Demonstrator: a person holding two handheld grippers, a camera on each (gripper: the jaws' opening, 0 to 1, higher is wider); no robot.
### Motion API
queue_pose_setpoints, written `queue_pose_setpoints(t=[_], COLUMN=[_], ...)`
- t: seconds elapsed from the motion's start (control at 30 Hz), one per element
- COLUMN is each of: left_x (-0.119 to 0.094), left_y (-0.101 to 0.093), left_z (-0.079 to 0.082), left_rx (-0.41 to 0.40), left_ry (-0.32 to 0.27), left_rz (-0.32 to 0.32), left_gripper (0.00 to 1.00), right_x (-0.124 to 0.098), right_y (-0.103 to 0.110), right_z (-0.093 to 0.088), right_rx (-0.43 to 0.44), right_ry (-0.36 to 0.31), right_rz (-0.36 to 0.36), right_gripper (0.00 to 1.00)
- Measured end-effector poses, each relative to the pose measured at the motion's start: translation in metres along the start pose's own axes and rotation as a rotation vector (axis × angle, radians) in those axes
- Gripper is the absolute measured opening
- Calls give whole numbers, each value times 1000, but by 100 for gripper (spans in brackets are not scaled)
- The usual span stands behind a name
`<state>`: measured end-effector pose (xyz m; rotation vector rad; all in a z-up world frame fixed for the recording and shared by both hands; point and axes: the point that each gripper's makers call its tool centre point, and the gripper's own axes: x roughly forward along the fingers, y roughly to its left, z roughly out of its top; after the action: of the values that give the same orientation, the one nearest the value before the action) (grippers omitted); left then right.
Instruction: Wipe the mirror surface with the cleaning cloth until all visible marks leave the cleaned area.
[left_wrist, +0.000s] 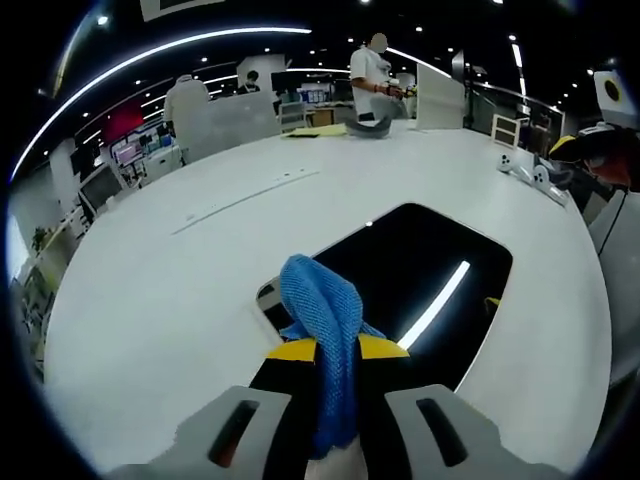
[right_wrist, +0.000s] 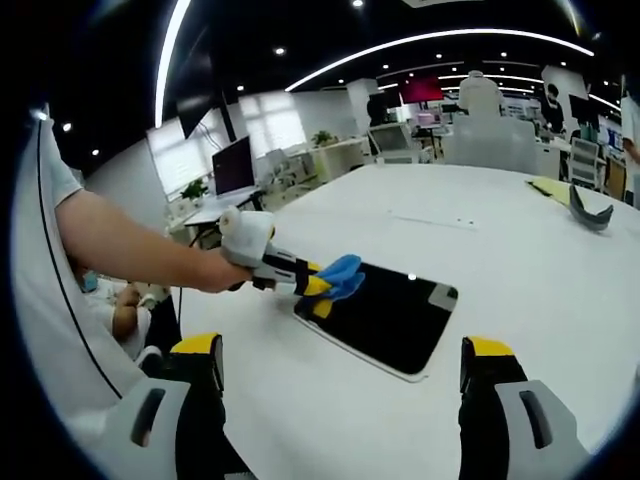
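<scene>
A dark rectangular mirror (left_wrist: 420, 290) lies flat on the white table (left_wrist: 180, 300), reflecting a bright ceiling light strip. My left gripper (left_wrist: 335, 350) is shut on a blue cleaning cloth (left_wrist: 325, 310), whose bunched end rests at the mirror's near corner. In the right gripper view the same mirror (right_wrist: 385, 315) sits mid-table, with the left gripper (right_wrist: 318, 290) and the blue cloth (right_wrist: 340, 275) at its left corner, held by a person's arm. My right gripper (right_wrist: 340, 370) hovers open in front of the mirror, its yellow-tipped fingers (right_wrist: 200, 350) wide apart and holding nothing.
A long thin strip (left_wrist: 250, 195) lies on the table beyond the mirror. White devices (left_wrist: 530, 170) sit at the right edge. A yellow sheet and a dark curved object (right_wrist: 590, 215) lie at the far side. Desks, monitors and people stand behind the table.
</scene>
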<state>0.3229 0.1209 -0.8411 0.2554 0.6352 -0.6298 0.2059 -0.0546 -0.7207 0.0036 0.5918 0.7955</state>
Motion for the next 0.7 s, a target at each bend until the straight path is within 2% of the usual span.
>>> queue_pose_setpoints(t=[0.4,0.7], left_x=[-4,-14], left_y=[2,0], left_z=[-3,-11], left_rx=[0,-11], left_ry=[16,26], left_rz=[7,21], left_gripper=[10,10], right_x=[-9,-8], right_y=[-8,-11], right_z=[5,9], right_rx=[14,14], right_ry=[-22,-41], right_rz=[-17,-15], right_gripper=[99,97])
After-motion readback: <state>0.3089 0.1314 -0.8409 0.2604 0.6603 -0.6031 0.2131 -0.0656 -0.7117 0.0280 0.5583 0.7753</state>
